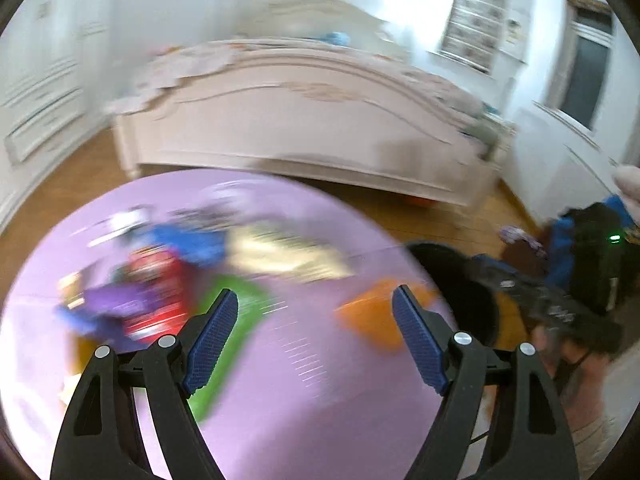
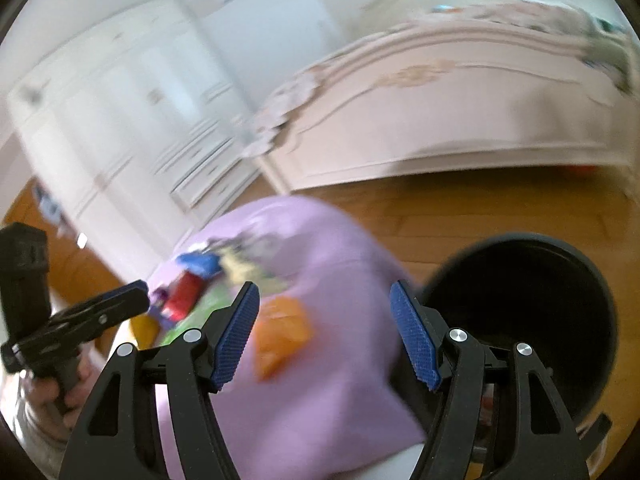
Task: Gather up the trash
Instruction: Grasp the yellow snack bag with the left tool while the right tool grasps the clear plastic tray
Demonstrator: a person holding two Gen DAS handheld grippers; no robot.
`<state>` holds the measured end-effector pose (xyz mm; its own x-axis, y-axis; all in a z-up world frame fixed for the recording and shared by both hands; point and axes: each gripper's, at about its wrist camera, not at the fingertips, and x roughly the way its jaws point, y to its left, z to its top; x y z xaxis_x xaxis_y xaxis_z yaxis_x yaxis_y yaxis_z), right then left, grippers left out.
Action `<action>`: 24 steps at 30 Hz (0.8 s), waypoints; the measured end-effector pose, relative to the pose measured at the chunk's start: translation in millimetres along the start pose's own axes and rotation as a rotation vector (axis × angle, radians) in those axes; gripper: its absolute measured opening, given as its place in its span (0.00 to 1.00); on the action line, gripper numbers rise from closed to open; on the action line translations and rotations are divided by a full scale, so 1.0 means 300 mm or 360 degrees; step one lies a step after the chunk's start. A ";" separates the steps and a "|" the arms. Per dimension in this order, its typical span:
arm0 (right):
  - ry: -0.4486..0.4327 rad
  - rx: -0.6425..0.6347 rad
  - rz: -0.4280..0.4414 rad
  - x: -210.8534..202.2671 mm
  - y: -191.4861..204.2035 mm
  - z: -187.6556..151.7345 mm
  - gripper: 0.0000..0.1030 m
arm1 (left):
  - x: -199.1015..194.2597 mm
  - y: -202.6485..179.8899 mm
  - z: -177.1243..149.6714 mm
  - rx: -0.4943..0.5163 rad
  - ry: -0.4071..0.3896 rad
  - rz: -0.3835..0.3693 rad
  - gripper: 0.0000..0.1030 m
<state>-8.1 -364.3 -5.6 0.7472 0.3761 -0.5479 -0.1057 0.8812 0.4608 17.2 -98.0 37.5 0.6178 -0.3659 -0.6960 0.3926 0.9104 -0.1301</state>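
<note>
Left wrist view: spread and empty, the left gripper (image 1: 316,340) hovers over the purple table (image 1: 300,420); the orange wrapper (image 1: 376,320) lies just ahead, right of centre, beside the right fingertip. Right wrist view: the right gripper (image 2: 324,332), also spread and empty, has that wrapper (image 2: 282,336) ahead-left, the black bin (image 2: 520,320) right; which gripper is nearer cannot be told.

Home bedroom: bed (image 1: 304,120), wardrobe (image 2: 120,112)

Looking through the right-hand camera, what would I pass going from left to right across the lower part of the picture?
Left gripper → red packet → orange wrapper on the purple table → black bin.
</note>
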 end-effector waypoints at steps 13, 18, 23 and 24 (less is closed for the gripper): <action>0.0345 -0.0461 0.0007 0.201 0.396 -0.130 0.72 | -0.076 0.461 -0.191 -0.0184 0.0124 0.0348 0.77; 0.0438 -0.0553 -0.0095 0.270 0.458 -0.172 0.72 | -0.037 0.509 -0.219 -0.0197 0.0199 0.0336 0.77; 0.0470 -0.0640 -0.0175 0.312 0.486 -0.194 0.61 | -0.043 0.544 -0.268 -0.0212 0.0214 0.0306 0.75; 0.0479 -0.0647 -0.0190 0.325 0.489 -0.196 0.55 | -0.041 0.546 -0.272 -0.0216 0.0217 0.0300 0.67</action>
<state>10.7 -181.6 -32.4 0.5542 0.2793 -0.7841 -0.3224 0.9405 0.1072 18.3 71.4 -32.9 0.5706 -0.1663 -0.8042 0.1787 0.9810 -0.0760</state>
